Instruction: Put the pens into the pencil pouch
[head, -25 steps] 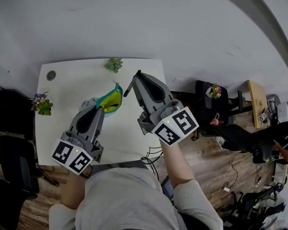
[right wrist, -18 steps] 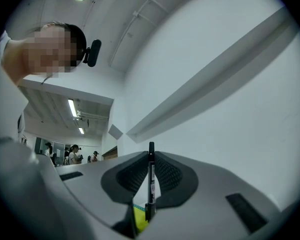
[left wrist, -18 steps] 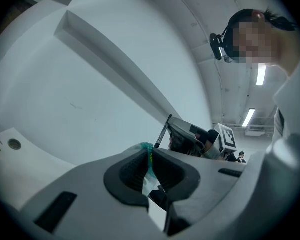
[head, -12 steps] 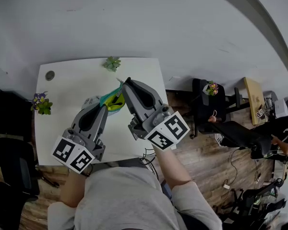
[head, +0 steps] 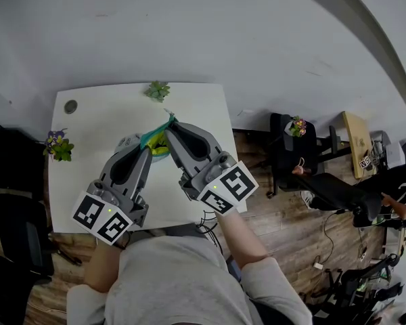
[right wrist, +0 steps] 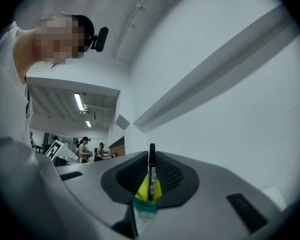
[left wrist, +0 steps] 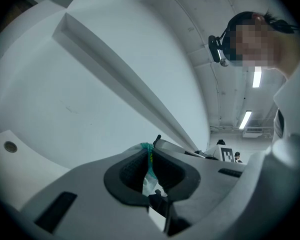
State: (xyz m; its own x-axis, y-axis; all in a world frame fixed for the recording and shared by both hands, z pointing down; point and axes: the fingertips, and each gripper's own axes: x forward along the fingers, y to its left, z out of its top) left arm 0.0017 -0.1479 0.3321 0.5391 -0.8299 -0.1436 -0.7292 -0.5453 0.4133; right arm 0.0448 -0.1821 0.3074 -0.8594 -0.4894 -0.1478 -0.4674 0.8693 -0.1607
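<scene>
**Both grippers closed, meeting at the pouch mouth above the counter**

The left gripper (left wrist: 150,151) is pinching the pencil pouch (left wrist: 149,173). Its jaws are standing almost together, and the teal rim and pale fabric of the pouch are being squeezed between the ribbed pads. The fabric is hanging down toward the camera through the narrow gap.

The right gripper (right wrist: 151,158) is gripping a pen (right wrist: 151,168). Its jaws are drawn in on the thin black barrel, which is standing upright between the pads with its tip poking just above them. The lower part of the pen is showing against the yellow lining of the pencil pouch (right wrist: 141,190), just above the teal rim. Whether the pen is already inside the opening cannot be told.

In the head view the left gripper (head: 147,149) and the right gripper (head: 170,124) are angling in toward each other. Their tips are lying close together at the pencil pouch (head: 155,143), which is sitting between them with its teal edge and yellow inside showing. The right gripper's tip is covering part of the pouch mouth.

All of this is happening over the middle of the white counter (head: 101,124). A small green succulent (head: 158,89) is standing at the far edge. A plant with purple flowers (head: 57,146) is sitting at the left edge, and a round dark cap (head: 70,105) is lying near the far left corner. All three are well apart from the pouch.
</scene>
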